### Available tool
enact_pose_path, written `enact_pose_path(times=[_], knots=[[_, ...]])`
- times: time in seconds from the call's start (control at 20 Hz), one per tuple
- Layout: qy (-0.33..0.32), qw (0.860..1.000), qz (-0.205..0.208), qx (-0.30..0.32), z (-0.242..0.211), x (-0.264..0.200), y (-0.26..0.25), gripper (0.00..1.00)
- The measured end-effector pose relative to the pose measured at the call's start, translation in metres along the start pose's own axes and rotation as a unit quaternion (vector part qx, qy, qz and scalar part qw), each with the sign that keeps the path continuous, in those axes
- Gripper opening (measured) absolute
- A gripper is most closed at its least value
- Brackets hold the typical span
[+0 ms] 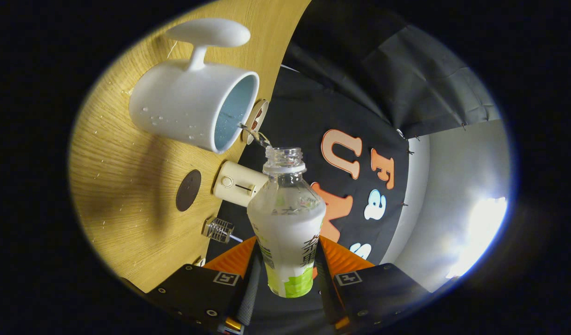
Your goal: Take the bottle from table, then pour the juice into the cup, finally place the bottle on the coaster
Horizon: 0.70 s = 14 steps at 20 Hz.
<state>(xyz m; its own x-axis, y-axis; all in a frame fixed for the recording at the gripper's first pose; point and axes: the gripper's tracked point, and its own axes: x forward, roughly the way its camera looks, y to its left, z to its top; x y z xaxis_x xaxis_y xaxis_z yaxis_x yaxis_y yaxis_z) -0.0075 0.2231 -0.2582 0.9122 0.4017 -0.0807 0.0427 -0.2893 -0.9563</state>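
My gripper [288, 270] is shut on a clear plastic bottle [288, 223] with a white and green label, both orange fingers [234, 260] pressing its sides. The bottle is uncapped and tilted, its open neck [284, 160] just off the rim of a white mug [192, 102] with a pale blue inside. A thin stream of liquid [255, 135] runs from the neck into the mug. The mug stands on the wooden table [127, 186], droplets on its wall. A dark round coaster [188, 190] lies on the table beside the mug, beyond my left finger.
A cream-coloured box with a round button [236, 184] sits at the table's edge near the coaster. A small ribbed metal-and-glass piece [218, 229] lies close to my left finger. A round wooden disc [256, 120] peeks out behind the mug's rim. Water drops dot the table.
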Motion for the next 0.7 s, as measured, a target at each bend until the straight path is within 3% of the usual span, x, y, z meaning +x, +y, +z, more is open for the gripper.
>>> enact_pose_path(times=[0.7], knots=[[-0.018, 0.999, -0.007, -0.042, 0.007, 0.002, -0.011, 0.60]])
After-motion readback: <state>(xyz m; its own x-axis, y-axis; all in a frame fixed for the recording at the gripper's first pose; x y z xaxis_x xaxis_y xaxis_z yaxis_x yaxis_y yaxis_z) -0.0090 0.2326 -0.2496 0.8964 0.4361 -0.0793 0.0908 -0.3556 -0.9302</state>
